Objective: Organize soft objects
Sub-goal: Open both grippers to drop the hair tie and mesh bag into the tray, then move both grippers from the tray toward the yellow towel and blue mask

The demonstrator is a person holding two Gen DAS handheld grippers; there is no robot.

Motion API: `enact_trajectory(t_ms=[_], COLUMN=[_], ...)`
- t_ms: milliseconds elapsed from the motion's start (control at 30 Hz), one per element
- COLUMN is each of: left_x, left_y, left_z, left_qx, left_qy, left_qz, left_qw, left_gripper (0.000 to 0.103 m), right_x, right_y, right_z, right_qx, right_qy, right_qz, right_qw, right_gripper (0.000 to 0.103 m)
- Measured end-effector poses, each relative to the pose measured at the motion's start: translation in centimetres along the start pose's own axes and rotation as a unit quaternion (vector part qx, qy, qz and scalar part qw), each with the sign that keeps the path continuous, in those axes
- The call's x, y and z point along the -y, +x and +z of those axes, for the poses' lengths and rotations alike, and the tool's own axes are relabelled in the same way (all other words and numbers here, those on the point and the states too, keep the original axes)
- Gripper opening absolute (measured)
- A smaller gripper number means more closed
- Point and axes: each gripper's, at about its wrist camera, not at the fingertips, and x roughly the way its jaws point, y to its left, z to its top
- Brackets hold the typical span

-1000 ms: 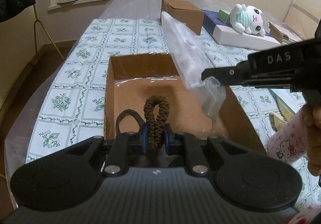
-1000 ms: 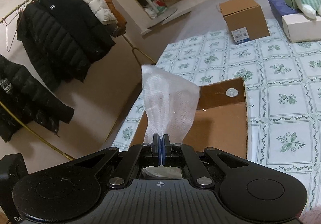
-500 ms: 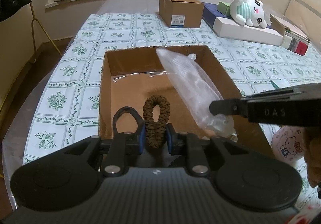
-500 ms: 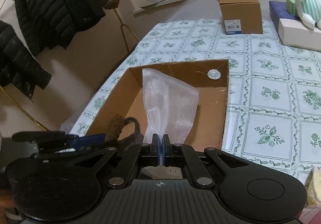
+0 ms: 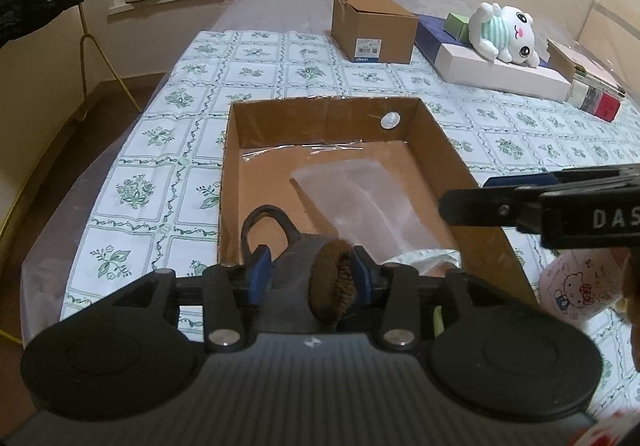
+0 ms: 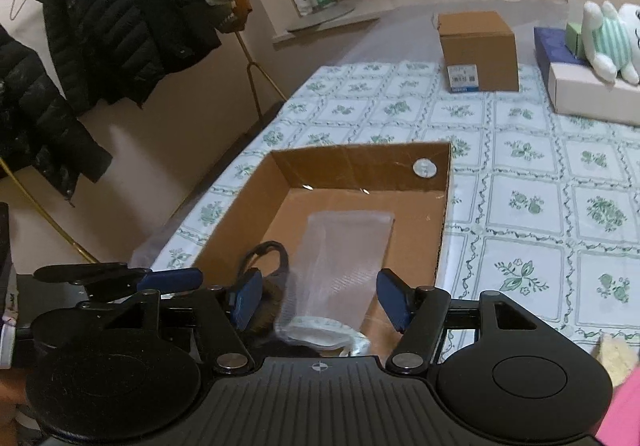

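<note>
Soft things are going into the open cardboard box (image 5: 440, 142) on the flowered tablecloth (image 5: 132, 190); two of them are being let go at this moment. Nearest, the left gripper (image 5: 306, 272) is opening its jaws; the brown hair tie (image 5: 334, 278), which stood upright and pinched between them a second ago, now leans against the right pad only and is blurred, so I judge it is slipping down toward the near end of the box, beside a black loop (image 5: 264, 224) already inside. The right gripper (image 6: 320, 300) is also opening; its jaws were pressed shut on the clear bubble-wrap bag (image 6: 344, 246) half a second ago, and now they stand wide with the bag's near end between them but not pinched. The bag, which hung in the air one second ago, now lies flat on the box floor, reaching toward the far wall; this item seems placed. Farther on the table a closed brown carton (image 5: 372, 30) and a white plush toy (image 5: 504, 32) on a flat box wait, well apart from the open box.
</note>
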Motion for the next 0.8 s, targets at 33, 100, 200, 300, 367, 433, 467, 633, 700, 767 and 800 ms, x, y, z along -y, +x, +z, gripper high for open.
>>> enact_trajectory(t_ms=[33,100,200,300,367,433,467,633,700,767,800], left_x=[0.0,0.2,0.5,1.1,1.6,2.1,2.4,4.4,5.6,6.6,7.2], left_y=[-0.3,-1.2,-2.6,-4.3,-5.5,-6.9,-7.6,-10.9,-12.2,-13.3,-13.8], left_z=[-0.1,-0.2,-0.5,-0.8,-1.0,-1.3,-1.5,-2.7,-3.5,-4.2,-4.6], left_qx=[0.001,0.004,0.011,0.018,0.025,0.037,0.044,0.084,0.103,0.114,0.120], left_qy=[-0.001,-0.004,-0.007,-0.007,-0.010,-0.013,-0.013,-0.015,-0.015,-0.020,-0.023], left_qz=[0.001,0.003,0.008,0.018,0.020,0.026,0.029,0.042,0.053,0.052,0.049], left_qw=[1.0000,1.0000,0.9999,0.9997,0.9994,0.9989,0.9985,0.9954,0.9932,0.9919,0.9913], left_gripper=[0.040,0.041,0.046,0.053,0.061,0.069,0.070,0.088,0.091,0.093,0.093], right_x=[-0.2,-0.7,-1.4,-1.8,-2.0,-2.2,-2.2,-1.6,-0.9,0.1,0.7], right_y=[-0.4,-1.4,-3.2,-5.5,-7.2,-9.3,-10.3,-16.0,-18.4,-20.5,-21.7], right_z=[0.0,0.0,-0.1,-0.3,-0.5,-0.8,-1.0,-2.8,-4.0,-5.1,-5.9], right_qx=[0.002,0.008,0.020,0.034,0.042,0.056,0.062,0.100,0.116,0.126,0.133], right_qy=[-0.001,-0.006,-0.013,-0.005,0.003,0.005,0.006,0.003,0.003,0.004,0.005], right_qz=[0.001,0.004,0.009,0.022,0.034,0.038,0.039,0.037,0.026,0.010,0.000], right_qw=[1.000,1.000,1.000,0.999,0.999,0.998,0.997,0.994,0.993,0.992,0.991], right_gripper=[0.063,0.063,0.063,0.063,0.063,0.063,0.063,0.064,0.066,0.068,0.069])
